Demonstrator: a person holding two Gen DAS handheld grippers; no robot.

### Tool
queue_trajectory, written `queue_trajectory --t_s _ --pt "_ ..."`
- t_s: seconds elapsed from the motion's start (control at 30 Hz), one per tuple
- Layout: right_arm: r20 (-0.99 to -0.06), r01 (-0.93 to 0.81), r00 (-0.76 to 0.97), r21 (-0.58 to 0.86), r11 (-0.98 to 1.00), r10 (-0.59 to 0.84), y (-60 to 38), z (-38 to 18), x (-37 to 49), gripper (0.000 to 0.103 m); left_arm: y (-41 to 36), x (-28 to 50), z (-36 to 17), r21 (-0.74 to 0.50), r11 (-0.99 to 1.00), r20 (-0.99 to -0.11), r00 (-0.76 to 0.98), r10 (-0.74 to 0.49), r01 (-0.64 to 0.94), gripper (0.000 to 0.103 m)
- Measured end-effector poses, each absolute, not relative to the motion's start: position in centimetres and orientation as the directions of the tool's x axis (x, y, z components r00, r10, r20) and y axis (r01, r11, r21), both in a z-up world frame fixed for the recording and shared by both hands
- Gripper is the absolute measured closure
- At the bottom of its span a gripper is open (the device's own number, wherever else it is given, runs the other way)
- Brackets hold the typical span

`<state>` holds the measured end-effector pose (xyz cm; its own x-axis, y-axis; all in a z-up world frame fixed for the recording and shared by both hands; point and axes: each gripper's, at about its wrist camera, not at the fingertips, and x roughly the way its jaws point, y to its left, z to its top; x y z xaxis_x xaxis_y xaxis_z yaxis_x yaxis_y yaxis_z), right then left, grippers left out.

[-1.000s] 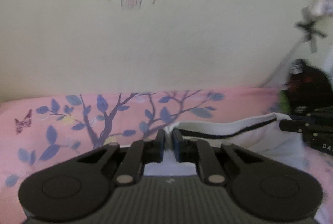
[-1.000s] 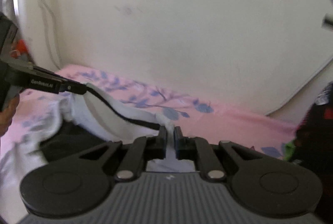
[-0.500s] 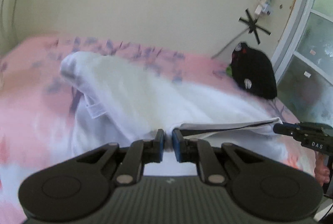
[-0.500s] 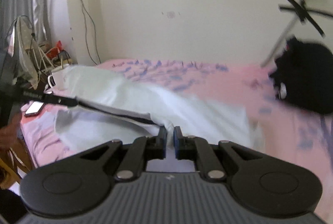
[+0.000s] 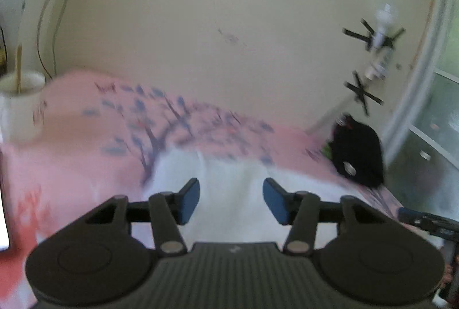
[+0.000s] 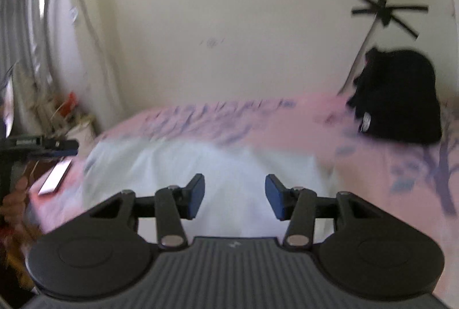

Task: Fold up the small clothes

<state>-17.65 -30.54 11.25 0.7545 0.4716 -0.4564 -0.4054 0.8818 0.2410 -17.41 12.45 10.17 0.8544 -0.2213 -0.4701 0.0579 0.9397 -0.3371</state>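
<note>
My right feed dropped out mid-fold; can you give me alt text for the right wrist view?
The right tongs are open and empty above a white cloth garment lying on the pink floral bedsheet. A black fabric bag sits at the far right by the cream wall, and the image is motion-blurred.

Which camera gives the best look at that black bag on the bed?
The right wrist view: the black bag looms large there, its rounded outline plain against the wall. In the left wrist view it sits smaller, blurrier, off at the bed's right edge.

Pink bed (image 5: 71, 165) (white garment (image 5: 229, 185), phone (image 6: 54, 177))
</note>
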Motion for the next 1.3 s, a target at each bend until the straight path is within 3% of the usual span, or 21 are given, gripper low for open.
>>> queue_trajectory --t_s 0.1,0.17,0.23,0.27,0.4,0.47,0.5,0.6,0.7,0.77,0.87,0.9,1.03,1.13,1.3 --pt "-0.455 -0.376 0.767 0.254 0.891 0.453 -29.3 10.0 -14.5 0.051 11.9 -13.2 8.5 -0.341 0.939 -0.501 0.839 -0.213 0.036 0.065" --pt "-0.533 -0.322 0.733 0.276 0.906 0.423 -29.0 7.8 -12.1 0.053 11.3 -11.3 6.0 -0.331 0.943 -0.579 0.794 -0.183 -0.024 0.069" --pt "-0.642 -0.255 0.685 0.232 0.939 0.345 -29.1 4.8 -10.5 0.074 11.5 -10.4 3.3 -0.297 0.95 -0.652 0.748 -0.127 -0.097 0.086" --pt "-0.615 -0.26 0.712 0.219 0.941 0.339 -29.6 4.6 -10.9 0.074 12.0 -11.3 2.6 -0.294 0.949 -0.632 0.768 -0.105 -0.111 0.095" --pt "-0.647 -0.251 0.696 0.189 0.949 0.312 -31.0 5.3 -12.9 0.073 13.9 -13.8 2.7 -0.348 0.932 -0.647 0.746 -0.159 -0.104 0.092" --pt "-0.643 -0.236 0.7 0.203 0.95 0.311 -31.2 6.2 -13.3 0.066 14.9 -14.1 3.9 -0.387 0.913 -0.646 0.745 -0.167 -0.131 0.093" --pt "-0.619 -0.237 0.715 0.222 0.946 0.325 -31.0 6.8 -13.5 0.058 15.0 -14.2 4.9 -0.387 0.912 -0.623 0.767 -0.152 -0.134 0.093" --pt "-0.524 -0.294 0.746 0.294 0.909 0.411 -29.6 8.3 -13.2 0.048 13.5 -13.7 7.0 -0.374 0.924 -0.545 0.825 -0.15 -0.079 0.092" --pt "-0.477 -0.373 0.724 0.336 0.865 0.498 -26.3 8.4 -12.0 0.048 10.6 -11.9 7.3 -0.358 0.934 -0.538 0.817 -0.208 0.002 0.092" --pt "-0.473 -0.416 0.693 0.353 0.838 0.543 -24.1 7.6 -11.4 0.05 8.4 -10.4 6.0 -0.317 0.948 -0.583 0.784 -0.212 0.02 0.092" --pt "-0.568 -0.421 0.619 0.344 0.839 0.543 -21.8 4.4 -10.2 0.053 6.7 -9.3 2.6 -0.247 0.969 -0.662 0.729 -0.176 0.009 0.092" --pt "-0.586 -0.423 0.616 0.317 0.849 0.526 -21.7 3.2 -10.4 0.064 6.8 -9.9 2.1 -0.235 0.972 -0.639 0.752 -0.16 0.007 0.091" --pt "-0.611 -0.443 0.634 0.215 0.87 0.474 -23.5 3.9 -13.5 0.066 9.7 -10.0 2.0 -0.386 0.922 -0.634 0.734 -0.243 -0.029 0.097" --pt "-0.62 -0.393 0.627 0.269 0.879 0.471 -26.9 4.2 -15.6 0.062 11.5 -10.0 1.4 -0.498 0.866 -0.606 0.732 -0.311 -0.044 0.097" --pt "-0.52 -0.18 0.74 0.456 0.871 0.426 -35.8 6.5 -17.8 0.051 11.1 -10.7 3.0 -0.496 0.867 -0.595 0.749 -0.293 -0.054 0.096"
